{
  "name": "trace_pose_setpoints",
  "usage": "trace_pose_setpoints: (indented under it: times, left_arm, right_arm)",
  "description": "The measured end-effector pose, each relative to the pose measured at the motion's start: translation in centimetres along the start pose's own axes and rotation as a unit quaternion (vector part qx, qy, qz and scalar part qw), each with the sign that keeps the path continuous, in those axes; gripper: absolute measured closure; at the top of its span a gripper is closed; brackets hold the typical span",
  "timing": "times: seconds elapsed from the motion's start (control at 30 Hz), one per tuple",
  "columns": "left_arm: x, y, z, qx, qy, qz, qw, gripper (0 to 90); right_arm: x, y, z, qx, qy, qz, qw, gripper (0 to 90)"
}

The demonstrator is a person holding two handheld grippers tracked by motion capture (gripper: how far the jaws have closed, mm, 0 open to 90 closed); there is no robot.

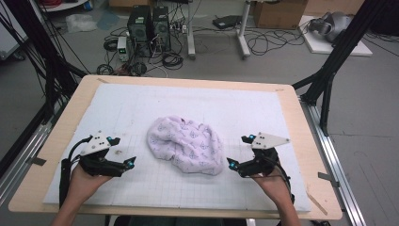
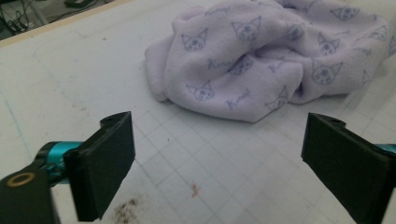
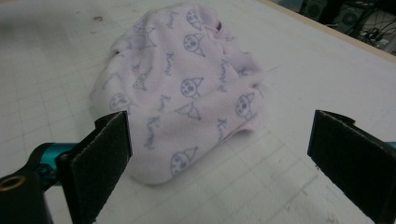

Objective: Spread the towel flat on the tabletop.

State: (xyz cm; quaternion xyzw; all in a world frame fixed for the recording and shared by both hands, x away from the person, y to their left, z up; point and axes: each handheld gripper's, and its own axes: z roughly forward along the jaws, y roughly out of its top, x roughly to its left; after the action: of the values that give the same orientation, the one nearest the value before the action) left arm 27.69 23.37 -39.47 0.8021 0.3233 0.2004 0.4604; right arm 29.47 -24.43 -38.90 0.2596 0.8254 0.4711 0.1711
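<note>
A crumpled lilac cloth (image 1: 186,145) printed with small cat faces lies in a heap at the middle of the white gridded mat (image 1: 141,103). My left gripper (image 1: 130,163) rests low on the mat to the cloth's left, jaws wide open and empty, pointing at the cloth (image 2: 261,60). My right gripper (image 1: 231,165) sits to the cloth's right, also open and empty, facing the cloth (image 3: 180,88). Neither gripper touches the fabric. In the left gripper view its gripper (image 2: 219,163) frames bare mat; the right gripper (image 3: 219,158) frames the cloth's near edge.
The mat lies on a wooden tabletop (image 1: 301,122). A small dark smudge (image 2: 123,210) and a reddish speck (image 2: 194,188) mark the mat near the left gripper. Beyond the table, computer towers (image 1: 148,26), cables and black frame legs (image 1: 339,52) stand on the floor.
</note>
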Motion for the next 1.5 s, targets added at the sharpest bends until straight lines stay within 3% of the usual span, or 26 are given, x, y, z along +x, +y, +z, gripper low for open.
trace_pose_setpoints:
  times: [0.17,0.23,0.27,0.3,0.4,0.5,0.6,0.63,0.67,0.7,0.73,0.77,0.8,0.83,0.87,1.0,1.23,1.3,1.33,1.37,1.4,1.43,1.47,1.5]
  left_arm:
    - [0.1,1.5,1.9,-0.005,-0.023,-0.006,0.9997,18.8]
    - [-0.1,2.3,3.6,-0.002,-0.037,-0.007,0.9993,22.6]
    - [-0.1,2.3,3.6,-0.002,-0.037,-0.007,0.9993,23.5]
    - [-0.2,2.6,4.4,-0.002,-0.044,-0.009,0.999,25.5]
    - [-0.4,2.8,6.2,0.011,-0.056,-0.002,0.9984,29.1]
    - [-0.5,2.5,8.3,0.037,-0.064,0.001,0.9972,36.0]
    - [-0.5,1.9,10.0,0.066,-0.06,0.009,0.996,41.1]
    - [-0.4,1.5,11.0,0.084,-0.065,0.013,0.9943,44.0]
    - [-0.4,1.5,11.0,0.084,-0.065,0.013,0.9943,48.6]
    - [-0.3,1.2,11.6,0.099,-0.078,0.01,0.992,55.5]
    - [-0.3,1.2,11.6,0.099,-0.078,0.01,0.992,62.8]
    - [-0.5,1.3,11.4,0.099,-0.077,0.019,0.9919,72.5]
    - [-0.5,1.3,11.4,0.099,-0.077,0.019,0.9919,83.0]
    - [-0.5,1.4,11.3,0.102,-0.07,0.028,0.992,83.0]
    - [-0.4,1.7,10.6,0.097,-0.074,0.023,0.9923,86.8]
    - [-0.3,2.3,8.8,0.074,-0.078,0.018,0.994,87.7]
    - [-1.2,3.3,4.2,0.04,-0.08,0.038,0.9952,87.9]
    - [-1.6,3.2,3.0,0.038,-0.08,0.047,0.9949,87.9]
    - [-1.8,3.1,2.5,0.036,-0.082,0.049,0.9948,87.9]
    - [-1.9,2.9,2.0,0.035,-0.083,0.048,0.9948,87.9]
    - [-2.0,2.7,1.6,0.036,-0.084,0.05,0.9946,87.9]
    - [-2.0,2.4,1.3,0.038,-0.087,0.051,0.9942,87.5]
    - [-2.0,2.2,1.1,0.039,-0.09,0.052,0.9938,85.4]
    - [-1.9,1.9,1.0,0.039,-0.087,0.051,0.9941,78.1]
  right_arm:
    - [-0.4,1.3,1.5,0.0,0.012,-0.004,0.9999,8.9]
    - [-0.6,2.1,2.6,-0.008,0.034,-0.004,0.9994,17.8]
    - [-0.6,2.1,2.6,-0.008,0.034,-0.004,0.9994,17.8]
    - [-0.7,2.4,3.8,-0.001,0.046,-0.002,0.9989,21.1]
    - [-0.7,2.5,4.8,0.007,0.052,-0.006,0.9986,23.8]
    - [-1.1,2.2,7.1,0.038,0.066,-0.009,0.997,32.4]
    - [-1.4,1.4,8.9,0.075,0.081,0.002,0.9939,38.8]
    - [-1.4,1.1,9.5,0.088,0.084,0.002,0.9926,41.4]
    - [-1.3,0.9,10.0,0.099,0.09,0.001,0.991,44.8]
    - [-1.1,0.7,10.4,0.108,0.092,-0.001,0.9898,48.9]
    - [-0.9,0.5,10.7,0.112,0.095,-0.004,0.9891,54.0]
    - [-0.7,0.4,10.8,0.108,0.093,-0.006,0.9898,64.6]
    - [-0.7,0.4,10.8,0.108,0.093,-0.006,0.9898,64.6]
    - [-0.6,0.5,10.7,0.107,0.098,-0.006,0.9894,74.9]
    - [-0.6,0.8,10.4,0.104,0.103,0.0,0.9892,81.6]
    - [0.5,1.9,8.5,0.076,0.115,-0.009,0.9904,82.7]
    - [3.2,3.0,5.4,0.062,0.131,-0.031,0.989,82.9]
    - [5.0,2.5,4.3,0.06,0.152,-0.035,0.986,82.9]
    - [5.0,2.5,4.3,0.06,0.152,-0.035,0.986,82.9]
    - [6.4,1.9,4.0,0.065,0.175,-0.036,0.9818,82.7]
    - [6.4,1.9,4.0,0.065,0.175,-0.036,0.9818,82.7]
    - [7.8,1.4,4.0,0.076,0.21,-0.039,0.974,78.5]
    - [8.2,1.3,4.0,0.074,0.22,-0.047,0.9716,72.6]
    - [8.3,1.5,3.8,0.064,0.219,-0.053,0.9721,69.9]
